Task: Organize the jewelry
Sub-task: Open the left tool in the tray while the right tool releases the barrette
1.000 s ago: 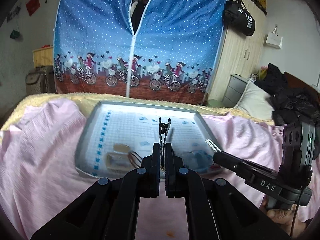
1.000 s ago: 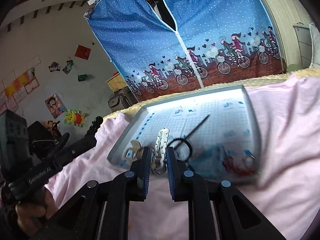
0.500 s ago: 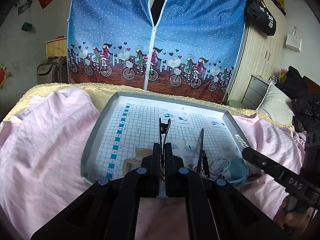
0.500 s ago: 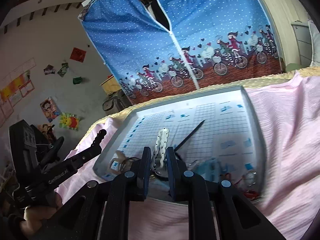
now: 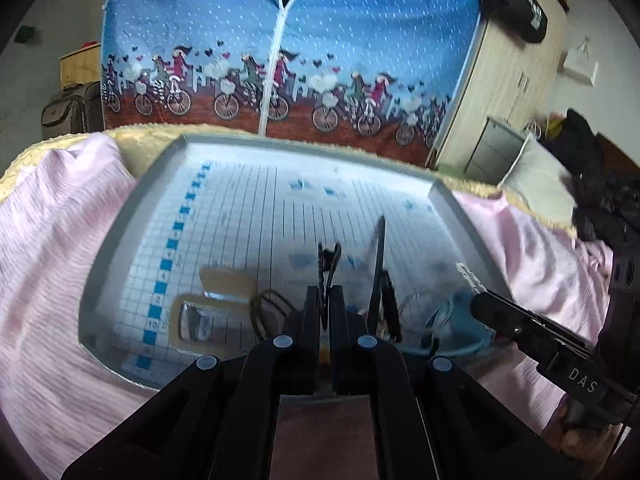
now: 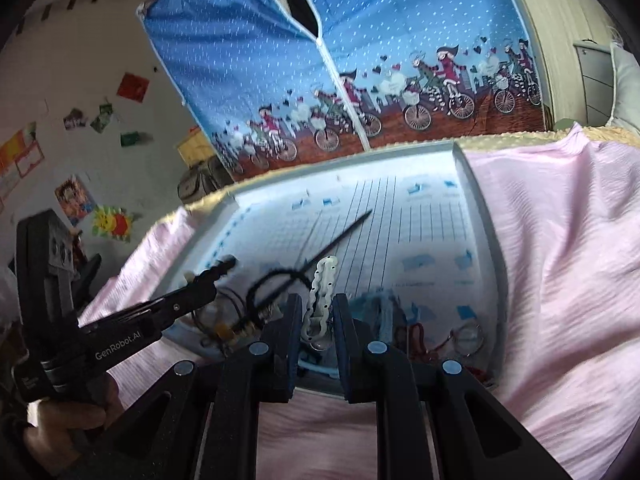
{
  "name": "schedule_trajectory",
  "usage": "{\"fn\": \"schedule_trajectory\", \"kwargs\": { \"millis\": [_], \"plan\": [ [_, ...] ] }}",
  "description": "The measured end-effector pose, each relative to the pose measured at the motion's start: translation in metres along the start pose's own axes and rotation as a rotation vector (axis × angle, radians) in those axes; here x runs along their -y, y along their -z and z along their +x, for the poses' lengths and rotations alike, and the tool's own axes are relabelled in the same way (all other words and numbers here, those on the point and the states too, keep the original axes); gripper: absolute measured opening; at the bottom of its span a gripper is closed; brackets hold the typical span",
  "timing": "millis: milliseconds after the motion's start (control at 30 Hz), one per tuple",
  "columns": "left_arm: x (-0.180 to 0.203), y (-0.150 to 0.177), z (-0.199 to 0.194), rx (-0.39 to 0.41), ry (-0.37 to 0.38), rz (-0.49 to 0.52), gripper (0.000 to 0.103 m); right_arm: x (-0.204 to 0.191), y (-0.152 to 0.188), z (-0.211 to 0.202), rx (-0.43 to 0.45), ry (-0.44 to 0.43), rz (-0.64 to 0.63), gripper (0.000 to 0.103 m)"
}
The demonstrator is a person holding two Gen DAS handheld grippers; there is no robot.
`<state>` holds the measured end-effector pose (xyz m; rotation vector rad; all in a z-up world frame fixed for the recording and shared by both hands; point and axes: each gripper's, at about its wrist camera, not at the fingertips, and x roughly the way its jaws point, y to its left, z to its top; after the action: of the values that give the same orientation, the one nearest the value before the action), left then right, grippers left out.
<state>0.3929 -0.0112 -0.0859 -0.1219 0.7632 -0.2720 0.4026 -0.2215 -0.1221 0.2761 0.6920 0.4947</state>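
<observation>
The left gripper (image 5: 325,302) is clamped on a small black clip (image 5: 328,258), its long axis pointing forward over the grey tray (image 5: 120,240). The right gripper (image 6: 316,316) is closed on a white wavy hair clip (image 6: 322,288), also pointing away. The tray lies on a pink bedspread (image 6: 560,240), before a blue bicycle-print wardrobe (image 5: 280,40).
</observation>
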Motion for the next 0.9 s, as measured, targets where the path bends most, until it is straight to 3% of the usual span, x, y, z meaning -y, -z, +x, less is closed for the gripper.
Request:
{"fn": "schedule_trajectory", "kwargs": {
  "millis": [367,767,867,900],
  "plan": [
    [-0.002,0.002,0.006,-0.028,0.014,-0.012,0.002,-0.002,0.009,0.007,-0.036,0.013,-0.011,0.015],
    [-0.001,-0.001,0.006,-0.047,-0.051,-0.009,0.003,-0.005,0.003,-0.001,-0.003,0.04,-0.028,0.016],
    [-0.001,-0.003,0.003,-0.04,-0.073,-0.005,0.011,-0.005,-0.002,-0.009,0.025,0.049,-0.028,0.017],
    [-0.001,-0.004,0.001,-0.034,-0.076,-0.008,0.024,-0.005,-0.003,-0.011,0.033,0.055,-0.028,0.02]
  ]
}}
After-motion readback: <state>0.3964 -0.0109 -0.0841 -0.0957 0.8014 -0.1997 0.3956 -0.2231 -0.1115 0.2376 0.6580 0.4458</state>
